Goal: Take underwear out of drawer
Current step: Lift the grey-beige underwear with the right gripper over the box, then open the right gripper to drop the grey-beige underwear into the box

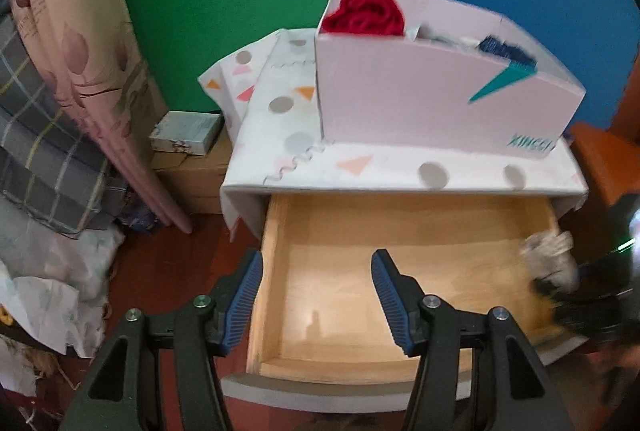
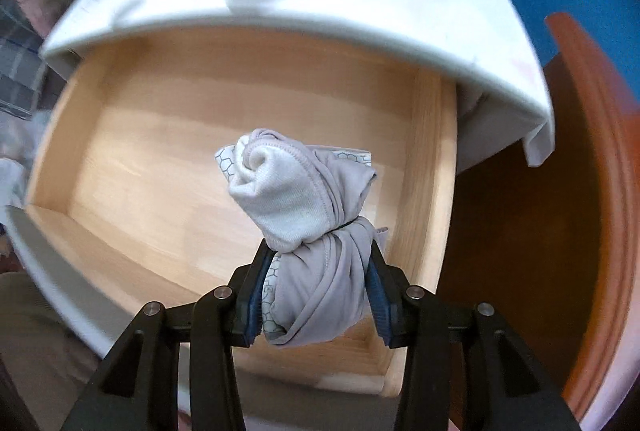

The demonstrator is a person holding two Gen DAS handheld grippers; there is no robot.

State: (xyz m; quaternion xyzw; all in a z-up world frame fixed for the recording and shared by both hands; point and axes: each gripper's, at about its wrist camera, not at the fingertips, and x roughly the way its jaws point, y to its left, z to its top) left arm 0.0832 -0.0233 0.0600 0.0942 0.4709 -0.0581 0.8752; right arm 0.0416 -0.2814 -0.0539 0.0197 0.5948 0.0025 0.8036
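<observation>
One roll of underwear [image 2: 308, 215] is clamped in right gripper [image 2: 316, 295] above drawer [image 2: 132, 167] | left gripper [image 1: 318, 295] held wide open, idle | step: lift-out, probably | next: raised clear of drawer wall, likely

A bedroom: nightstand drawer [image 1: 400, 271], folded bedding [image 1: 44, 151], curtain [image 1: 80, 31].

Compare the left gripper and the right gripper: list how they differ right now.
The left gripper is open and holds nothing; the right gripper is shut on the rolled grey underwear. The left gripper hangs over the front left part of the wooden drawer; the right gripper is at the drawer's right side. Both have blue ribbed pads on black fingers.
</observation>
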